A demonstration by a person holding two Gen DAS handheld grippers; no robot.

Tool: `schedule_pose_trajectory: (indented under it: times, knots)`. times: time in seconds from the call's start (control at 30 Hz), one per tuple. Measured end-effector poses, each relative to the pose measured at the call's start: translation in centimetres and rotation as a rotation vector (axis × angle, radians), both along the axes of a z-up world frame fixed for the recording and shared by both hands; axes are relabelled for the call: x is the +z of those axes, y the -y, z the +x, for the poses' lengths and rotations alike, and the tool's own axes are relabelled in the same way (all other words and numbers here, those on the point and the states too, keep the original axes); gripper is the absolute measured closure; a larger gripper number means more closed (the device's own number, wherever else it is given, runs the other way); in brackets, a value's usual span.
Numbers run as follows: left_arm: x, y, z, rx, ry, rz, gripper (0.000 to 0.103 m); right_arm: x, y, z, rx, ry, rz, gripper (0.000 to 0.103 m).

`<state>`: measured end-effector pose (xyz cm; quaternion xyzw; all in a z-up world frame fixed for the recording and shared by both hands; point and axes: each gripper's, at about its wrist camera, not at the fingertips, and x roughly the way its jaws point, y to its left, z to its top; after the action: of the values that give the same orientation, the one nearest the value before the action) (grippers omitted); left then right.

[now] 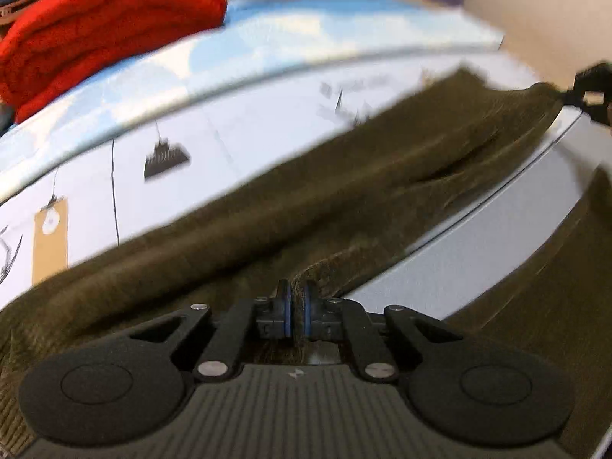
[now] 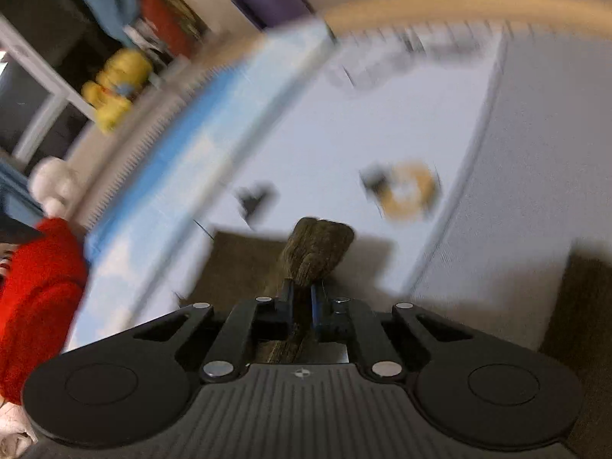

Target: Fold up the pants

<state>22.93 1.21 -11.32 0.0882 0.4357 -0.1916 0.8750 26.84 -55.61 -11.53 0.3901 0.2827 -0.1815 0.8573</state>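
Note:
The olive-brown pants (image 1: 344, 195) stretch diagonally across a white printed surface (image 1: 237, 130) in the left wrist view. My left gripper (image 1: 297, 298) is shut on a fold of the pants at their near edge. In the right wrist view, my right gripper (image 2: 302, 294) is shut on a bunched end of the pants (image 2: 317, 248), which sticks up between its blue-padded fingers. More of the pants lies under it (image 2: 244, 267). The right gripper also shows at the far right of the left wrist view (image 1: 593, 91), holding the far end. Both views are motion-blurred.
A folded red garment (image 1: 103, 26) lies at the back left on a light blue sheet (image 1: 306, 26); it also shows in the right wrist view (image 2: 38, 298). Yellow plush toys (image 2: 114, 88) and a white plush (image 2: 53, 183) sit by dark shelving beyond.

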Motion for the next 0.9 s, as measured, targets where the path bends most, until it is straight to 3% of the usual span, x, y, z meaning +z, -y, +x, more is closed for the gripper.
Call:
schedule_pose_trajectory:
  times: [0.07, 0.13, 0.23, 0.27, 0.33, 0.4, 0.43, 0.47, 0.5, 0.6, 0.67, 0.7, 0.77, 0.9]
  knots:
    - [0.5, -0.6, -0.6, -0.085, -0.018, -0.067, 0.097, 1.8, 0.6, -1.2, -0.065, -0.036, -0.089, 0.095]
    - [0.1, -0.2, -1.6, -0.198, -0.074, -0.111, 0.095, 0.2, 2.0, -2.5, -0.17, -0.173, -0.144, 0.095]
    - [-1.0, 1.2, -3.2, -0.327, -0.151, -0.068, 0.088, -4.2, 4.9, -4.5, -0.301, -0.387, -0.045, 0.093]
    - [-0.8, 1.2, -3.6, -0.343, -0.144, -0.06, 0.086, -4.9, 5.6, -5.2, -0.313, -0.376, 0.001, 0.094]
    - [0.1, -0.4, -3.3, -0.323, -0.139, -0.115, 0.082, -3.6, 5.5, -5.1, -0.306, -0.361, -0.049, 0.089]
    - [1.2, -2.9, -2.3, -0.241, -0.114, -0.168, 0.076, -1.2, 3.9, -4.6, -0.303, -0.309, -0.194, 0.081]
    - [1.7, -4.7, -1.7, -0.176, -0.092, -0.195, 0.075, -0.2, 3.1, -4.2, -0.287, -0.278, -0.253, 0.07]
    - [2.0, -6.2, -1.5, -0.12, -0.077, -0.213, 0.074, 0.7, 2.2, -3.6, -0.255, -0.227, -0.291, 0.059]
    - [2.2, -7.9, -1.1, -0.053, -0.059, -0.218, 0.073, 1.2, 1.5, -3.0, -0.215, -0.178, -0.297, 0.056]
    - [2.2, -12.8, -0.2, 0.178, 0.014, -0.159, 0.066, 1.2, -0.9, 0.0, 0.01, -0.059, -0.196, 0.054]
    - [1.9, -16.3, 0.3, 0.349, 0.045, -0.098, 0.042, 0.1, -2.9, 2.4, 0.14, -0.042, -0.115, 0.054]
    - [1.7, -17.9, 0.4, 0.42, 0.051, -0.074, 0.04, -0.5, -3.7, 3.5, 0.181, -0.045, -0.082, 0.054]
    - [1.2, -21.3, 0.6, 0.544, 0.042, -0.04, 0.033, -1.8, -5.4, 5.7, 0.219, -0.067, -0.041, 0.054]
    - [0.1, -26.1, 1.4, 0.711, -0.02, -0.035, 0.024, -3.4, -8.0, 8.9, 0.185, -0.145, -0.005, 0.053]
